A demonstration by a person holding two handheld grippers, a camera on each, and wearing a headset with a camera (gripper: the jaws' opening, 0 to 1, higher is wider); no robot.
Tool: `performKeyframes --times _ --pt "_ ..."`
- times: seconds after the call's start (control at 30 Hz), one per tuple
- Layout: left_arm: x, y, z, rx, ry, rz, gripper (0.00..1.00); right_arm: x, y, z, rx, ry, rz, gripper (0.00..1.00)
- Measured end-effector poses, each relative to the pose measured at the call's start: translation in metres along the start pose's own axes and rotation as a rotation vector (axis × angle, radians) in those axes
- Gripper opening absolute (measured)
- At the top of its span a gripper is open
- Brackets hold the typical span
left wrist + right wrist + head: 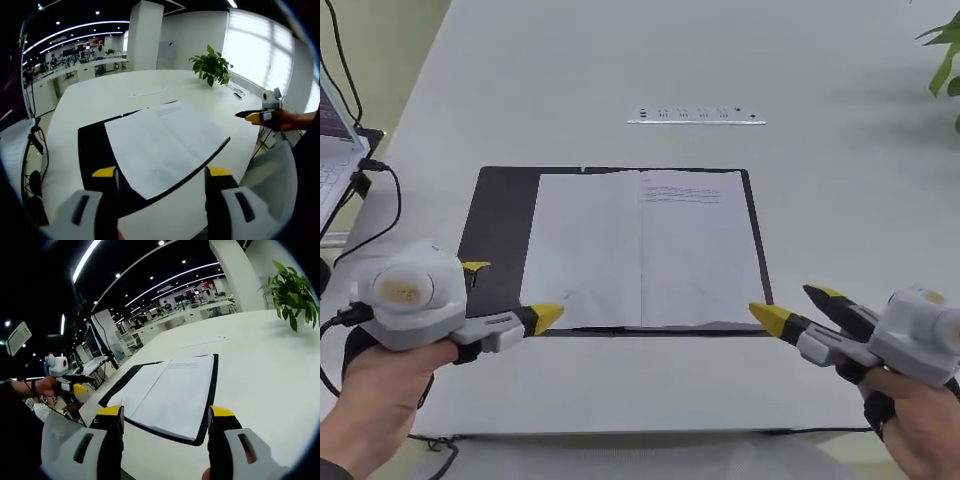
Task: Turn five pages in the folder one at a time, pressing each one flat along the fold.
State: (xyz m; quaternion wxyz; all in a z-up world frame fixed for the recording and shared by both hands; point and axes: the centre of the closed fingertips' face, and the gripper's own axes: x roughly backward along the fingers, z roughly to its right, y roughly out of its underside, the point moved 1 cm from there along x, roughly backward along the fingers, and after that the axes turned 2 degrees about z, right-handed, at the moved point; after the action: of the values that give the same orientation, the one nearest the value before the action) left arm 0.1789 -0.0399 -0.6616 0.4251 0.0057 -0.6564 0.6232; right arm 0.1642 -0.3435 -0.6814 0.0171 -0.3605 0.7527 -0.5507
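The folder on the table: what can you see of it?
The folder lies open, flat on the white table. Its black cover shows as a border, widest at the left. White pages lie on both sides of the fold; the right one carries printed lines at its top. The left claw and right claw hover open by its near corners.

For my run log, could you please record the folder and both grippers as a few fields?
folder: black, open flat on the white table
pages: left page and right page lie flat; faint print tops the right one
left gripper: jaws open, at the folder's near left corner, holding nothing
right gripper: jaws open, by the near right corner, holding nothing
around: laptop at left, plant far right
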Motion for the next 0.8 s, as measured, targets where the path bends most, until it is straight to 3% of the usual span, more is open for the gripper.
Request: performKeyframes --times 0.37,0.5,0.8 --pt "-0.036 -0.015 0.043 -0.079 0.123 -0.032 0.69 0.005 0.004 0.011 -0.035 0.023 0.008 0.66" --pt "-0.048 -0.018 0.054 -0.115 0.160 -0.049 0.68 0.007 0.004 0.012 -0.041 0.026 0.012 0.66" --pt "-0.081 -0.035 0.075 -0.195 0.234 -0.067 0.67 0.013 0.007 0.016 -0.055 0.039 0.013 0.66"
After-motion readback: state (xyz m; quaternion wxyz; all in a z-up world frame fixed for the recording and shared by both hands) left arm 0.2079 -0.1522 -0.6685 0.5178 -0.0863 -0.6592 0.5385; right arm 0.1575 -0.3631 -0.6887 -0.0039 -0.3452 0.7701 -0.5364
